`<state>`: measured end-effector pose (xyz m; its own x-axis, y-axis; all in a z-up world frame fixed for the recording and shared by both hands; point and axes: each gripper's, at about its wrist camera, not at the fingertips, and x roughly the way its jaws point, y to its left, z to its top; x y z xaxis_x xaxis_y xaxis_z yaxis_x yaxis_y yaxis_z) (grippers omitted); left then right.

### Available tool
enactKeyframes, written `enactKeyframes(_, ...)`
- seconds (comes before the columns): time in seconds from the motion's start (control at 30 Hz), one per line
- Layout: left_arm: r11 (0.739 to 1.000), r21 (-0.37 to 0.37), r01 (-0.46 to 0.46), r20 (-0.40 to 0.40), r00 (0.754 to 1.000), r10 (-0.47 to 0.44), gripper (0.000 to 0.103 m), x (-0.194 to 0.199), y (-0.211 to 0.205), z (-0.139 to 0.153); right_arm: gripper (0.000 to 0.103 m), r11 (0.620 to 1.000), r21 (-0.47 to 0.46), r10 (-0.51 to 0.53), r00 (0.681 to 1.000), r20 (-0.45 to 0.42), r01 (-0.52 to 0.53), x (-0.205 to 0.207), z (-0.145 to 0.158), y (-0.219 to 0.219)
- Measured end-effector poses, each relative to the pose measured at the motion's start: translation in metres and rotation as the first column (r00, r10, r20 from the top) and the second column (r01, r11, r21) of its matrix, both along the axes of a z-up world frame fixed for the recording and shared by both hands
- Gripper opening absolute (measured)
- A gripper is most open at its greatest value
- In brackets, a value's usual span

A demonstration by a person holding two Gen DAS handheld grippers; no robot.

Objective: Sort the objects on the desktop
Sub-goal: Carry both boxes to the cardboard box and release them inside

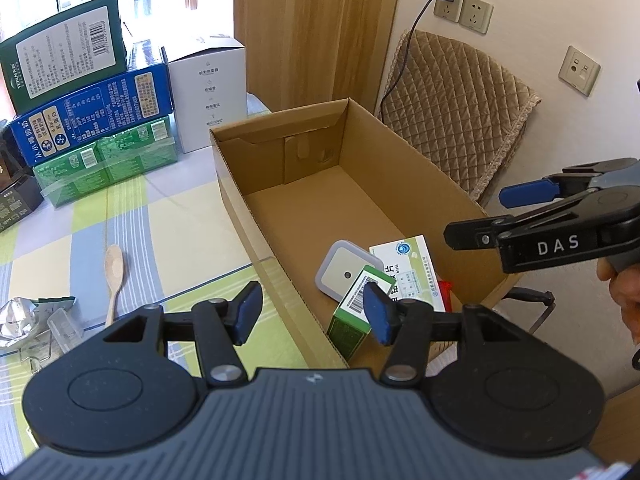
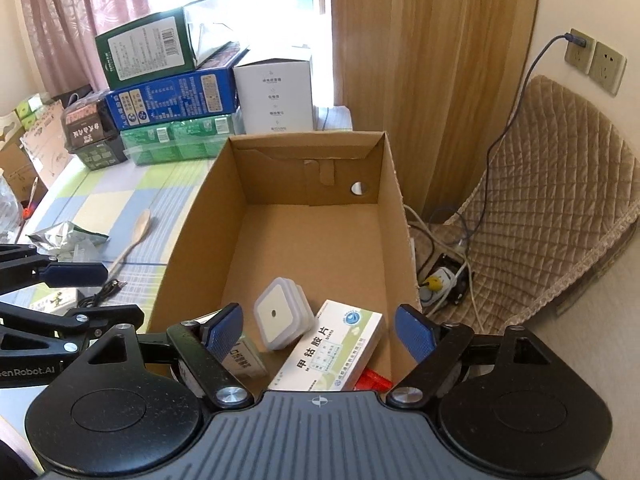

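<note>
An open cardboard box (image 1: 256, 216) (image 2: 192, 236) stands on the table. In its near end lie a white square night light (image 1: 347, 272) (image 2: 280, 314), a white-green medicine box (image 1: 412, 270) (image 2: 332, 350), a small green box (image 1: 356, 312) and a red item (image 2: 374, 380). My left gripper (image 1: 314, 312) is open and empty above the box's near left wall. My right gripper (image 2: 320, 332) is open and empty above the box's near end; it also shows in the left wrist view (image 1: 476, 216). A wooden spoon (image 1: 114, 276) (image 2: 134, 238) and a foil packet (image 1: 24, 320) (image 2: 64, 236) lie on the tablecloth.
Stacked green, blue and white cartons (image 1: 100, 112) (image 2: 180, 96) stand at the table's far end. A black cable (image 2: 102, 292) lies left of the box. A quilted chair (image 1: 460, 112) (image 2: 552, 208) stands right of the table, with a power strip (image 2: 440, 280) on the floor.
</note>
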<state>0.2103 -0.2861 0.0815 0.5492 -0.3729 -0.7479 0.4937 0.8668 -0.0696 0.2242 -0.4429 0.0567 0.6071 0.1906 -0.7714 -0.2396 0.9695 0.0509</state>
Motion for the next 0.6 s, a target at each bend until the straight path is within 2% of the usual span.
enactKeyframes(0.33, 1.0, 0.013, -0.01, 0.02, 1.0, 0.009, 0.054, -0.013, 0.013, 0.011, 0.081, 1.0, -0.01, 0.018, 1.0, 0.015, -0.018, -0.017, 0.01, 0.009)
enactKeyframes(0.6, 1.0, 0.008, -0.016, 0.04, 0.999, 0.016, 0.061, -0.026, 0.024, 0.023, 0.083, 0.999, -0.018, 0.035, 0.999, 0.036, -0.034, -0.031, 0.021, 0.017)
